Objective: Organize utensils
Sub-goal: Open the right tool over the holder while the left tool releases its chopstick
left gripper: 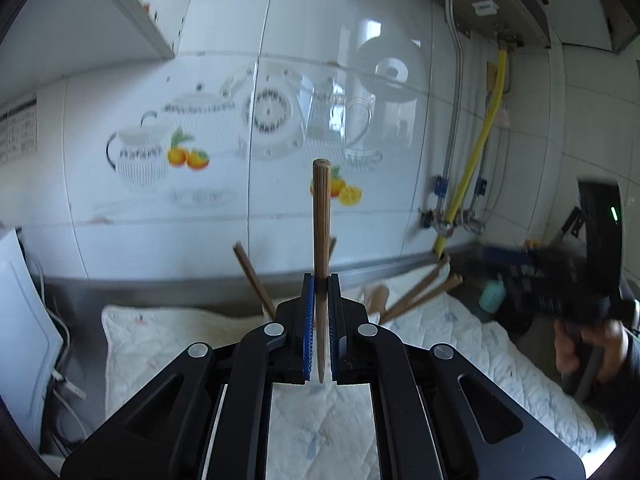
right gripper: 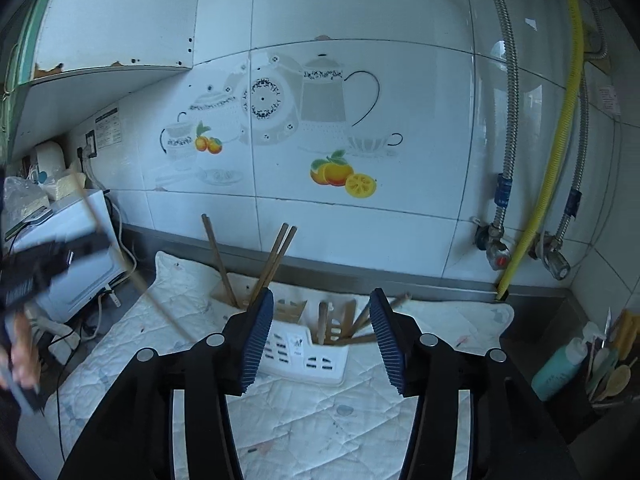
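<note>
Between my left tool's (left gripper: pixel 320 320) pads one wooden chopstick (left gripper: pixel 321 240) stands upright, clamped; my right tool (right gripper: pixel 320 336) gapes wide, holding nothing, above the white utensil caddy (right gripper: pixel 308 356) on the quilted cloth (right gripper: pixel 320 412); three chopsticks (right gripper: pixel 276 260) lean in its left compartment; utensils in the right one I cannot count.

Wall notice (right gripper: pixel 107 127): print too small to read
Heater label (left gripper: pixel 484 7): illegible
Caddy sticker (right gripper: pixel 296 343): unreadable
</note>
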`<act>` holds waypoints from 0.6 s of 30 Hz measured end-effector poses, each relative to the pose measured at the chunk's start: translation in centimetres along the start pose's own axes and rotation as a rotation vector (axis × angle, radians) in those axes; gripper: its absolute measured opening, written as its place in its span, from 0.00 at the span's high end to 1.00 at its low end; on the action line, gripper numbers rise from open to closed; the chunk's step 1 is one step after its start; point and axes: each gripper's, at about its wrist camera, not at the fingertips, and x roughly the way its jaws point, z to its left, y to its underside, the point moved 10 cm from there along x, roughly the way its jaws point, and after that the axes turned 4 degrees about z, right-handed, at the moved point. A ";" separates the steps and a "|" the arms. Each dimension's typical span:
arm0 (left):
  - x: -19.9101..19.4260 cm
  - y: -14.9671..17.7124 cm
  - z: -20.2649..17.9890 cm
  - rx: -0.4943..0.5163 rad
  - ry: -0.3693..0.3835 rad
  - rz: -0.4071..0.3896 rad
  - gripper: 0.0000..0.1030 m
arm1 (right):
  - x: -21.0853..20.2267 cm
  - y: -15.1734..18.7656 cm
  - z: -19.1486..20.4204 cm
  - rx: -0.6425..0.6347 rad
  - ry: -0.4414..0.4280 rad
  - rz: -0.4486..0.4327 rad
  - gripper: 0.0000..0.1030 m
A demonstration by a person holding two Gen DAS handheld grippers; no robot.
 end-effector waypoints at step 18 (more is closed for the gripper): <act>7.5 -4.0 2.4 -0.042 -0.096 -0.040 0.95 | -1.9 9.7 1.4 -0.031 0.019 0.034 0.47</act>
